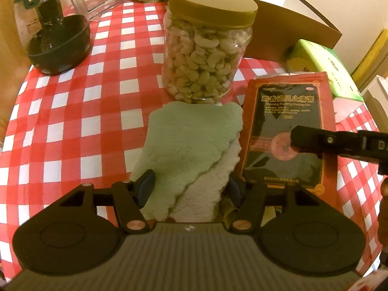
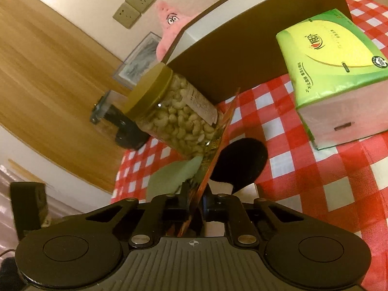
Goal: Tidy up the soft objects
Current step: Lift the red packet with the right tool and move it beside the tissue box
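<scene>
- Because the folded green towel (image 1: pixel 191 143) lies between its spread fingers, the left tongs (image 1: pixel 190 185) look open and poised to pinch it, not yet clamped
- The right tongs (image 2: pixel 195 200) are closed on the edge of a red plaster packet (image 1: pixel 288 131), probably lifting it off the towel's side to free room
- Just beyond the towel, touching its far edge, stands a cashew jar (image 1: pixel 208 48); a push forward risks tipping it
- Leftward the checked tabletop (image 1: pixel 72 111) lies bare up to the glass teapot (image 1: pixel 52 24); a cardboard box (image 1: pixel 291 36) and tissue pack (image 1: pixel 322 65) crowd the right
</scene>
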